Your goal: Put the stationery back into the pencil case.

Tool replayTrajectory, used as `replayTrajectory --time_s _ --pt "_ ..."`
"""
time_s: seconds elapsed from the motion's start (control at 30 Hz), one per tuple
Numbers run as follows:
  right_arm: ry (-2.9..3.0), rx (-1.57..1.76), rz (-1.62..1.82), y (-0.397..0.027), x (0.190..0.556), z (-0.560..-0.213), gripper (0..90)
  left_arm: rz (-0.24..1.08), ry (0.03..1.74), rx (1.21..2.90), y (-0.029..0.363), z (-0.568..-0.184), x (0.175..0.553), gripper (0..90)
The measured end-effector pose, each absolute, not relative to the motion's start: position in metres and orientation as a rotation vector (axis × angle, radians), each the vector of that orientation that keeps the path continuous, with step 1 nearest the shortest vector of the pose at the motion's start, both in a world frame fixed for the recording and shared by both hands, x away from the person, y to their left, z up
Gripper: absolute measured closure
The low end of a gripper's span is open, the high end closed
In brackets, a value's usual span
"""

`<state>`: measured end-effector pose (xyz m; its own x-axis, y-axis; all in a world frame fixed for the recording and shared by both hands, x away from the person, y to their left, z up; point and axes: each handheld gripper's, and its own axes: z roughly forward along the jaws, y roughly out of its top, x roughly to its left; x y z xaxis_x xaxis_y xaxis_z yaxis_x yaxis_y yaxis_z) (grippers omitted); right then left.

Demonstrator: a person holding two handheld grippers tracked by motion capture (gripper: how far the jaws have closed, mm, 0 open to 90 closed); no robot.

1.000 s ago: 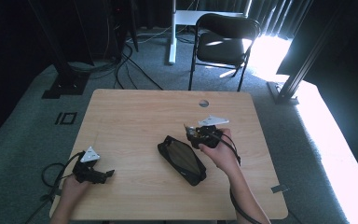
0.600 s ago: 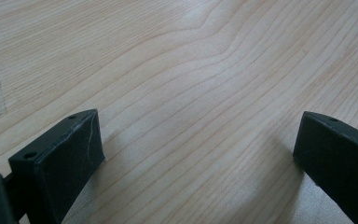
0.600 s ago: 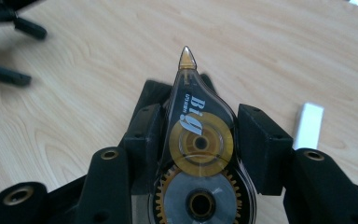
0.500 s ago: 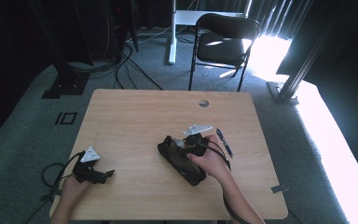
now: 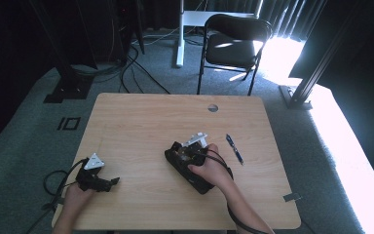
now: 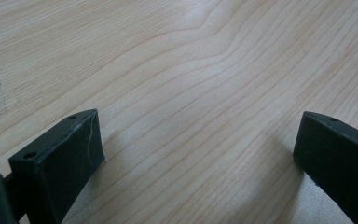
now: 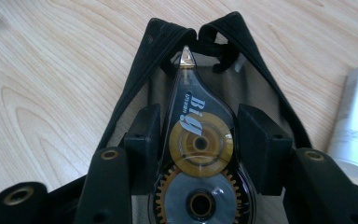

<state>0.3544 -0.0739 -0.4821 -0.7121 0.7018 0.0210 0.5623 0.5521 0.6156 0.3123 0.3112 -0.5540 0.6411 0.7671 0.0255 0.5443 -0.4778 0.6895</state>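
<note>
My right gripper [image 7: 200, 135] pinches a correction-tape roller [image 7: 199, 154], its tip poking into the open mouth of the black pouch [image 5: 195, 170] at mid-table. My left gripper [image 6: 200, 154] rests low over bare table [image 6: 191, 70], jaws spread wide with nothing between. A pen [image 5: 234, 148] lies just right of the pouch.

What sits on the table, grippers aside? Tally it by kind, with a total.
Pouch: 1
Correction tape: 1
Pen: 1
White tube: 1
Total: 4
</note>
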Motion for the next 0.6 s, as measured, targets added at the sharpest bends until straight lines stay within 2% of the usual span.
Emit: replayTrajectory --time_s 0.6 --pt "2.614 1.077 0.786 -0.061 0.364 -0.497 50.5 0.439 1.018 2.203 0.311 -0.554 0.312 1.6"
